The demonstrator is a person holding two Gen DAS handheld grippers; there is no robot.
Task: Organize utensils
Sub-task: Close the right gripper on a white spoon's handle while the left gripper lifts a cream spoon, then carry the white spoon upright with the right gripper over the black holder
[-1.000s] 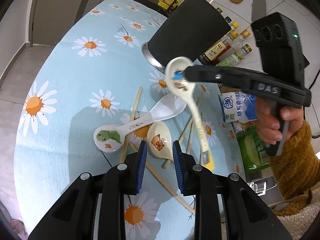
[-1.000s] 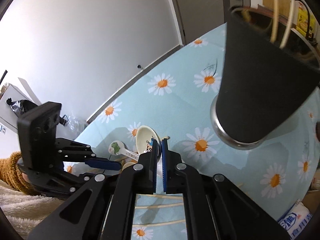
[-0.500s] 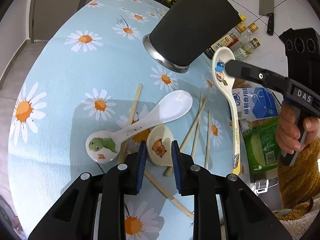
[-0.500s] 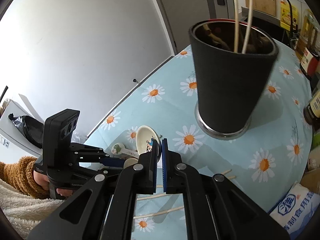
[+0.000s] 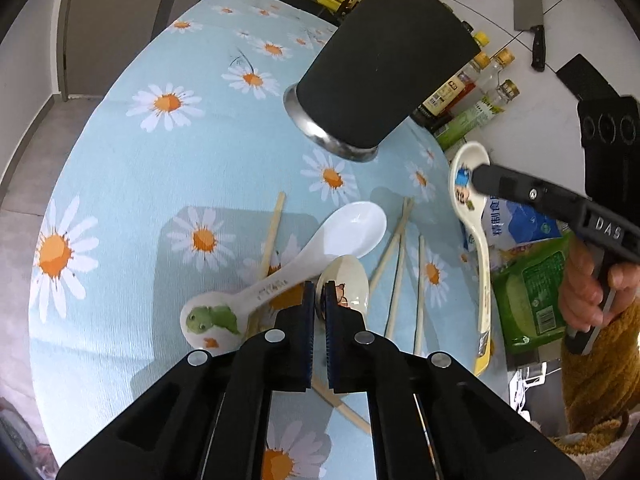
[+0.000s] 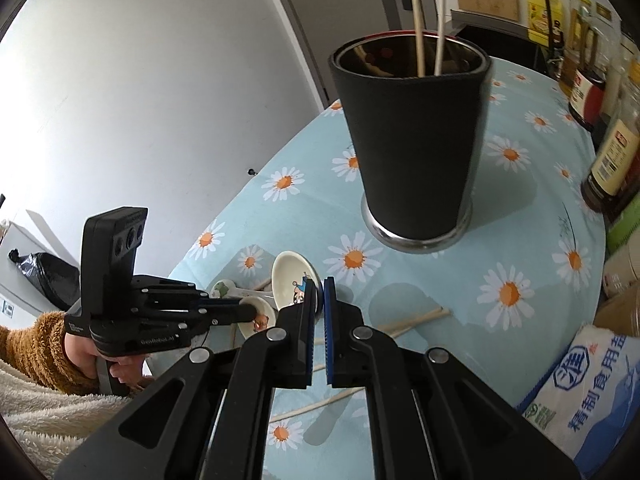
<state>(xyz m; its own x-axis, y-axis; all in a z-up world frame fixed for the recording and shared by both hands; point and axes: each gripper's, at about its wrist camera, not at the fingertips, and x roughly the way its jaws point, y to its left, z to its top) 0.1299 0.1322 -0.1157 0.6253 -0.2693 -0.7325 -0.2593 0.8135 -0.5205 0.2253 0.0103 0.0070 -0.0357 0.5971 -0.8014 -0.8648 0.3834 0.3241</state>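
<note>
- Left wrist view: the left gripper [image 5: 319, 296] is seen nearly closed, its blue pads pinched on the rim of the small cream spoon [image 5: 347, 285], which lies on the tabletop [image 5: 132, 184] directly ahead of the fingers. The white frog spoon [image 5: 288, 276] lies just beside it to the left, its long axis running diagonally up toward the black utensil holder [image 5: 384, 68]. The holder stands further ahead and slightly right. Loose chopsticks [image 5: 394, 240] lie to the right of the spoons.
- In the same view the right gripper [image 5: 480, 174] is seen from the side, holding the cartoon spoon [image 5: 470, 216] by its bowl; the handle hangs downward, tip toward the tabletop edge. This spoon is judged the nearer of the two to the holder.
- Right wrist view: the right gripper [image 6: 319, 294] is shown almost shut on the cartoon spoon [image 6: 294, 282] at the bowl rim. The black utensil holder [image 6: 412, 140] stands ahead and to the right, its open mouth visible with two chopsticks already inside, which the left view does not show. The hanging handle is hidden here.
- The coming move is judged to turn on lifting the spoon above that mouth.
</note>
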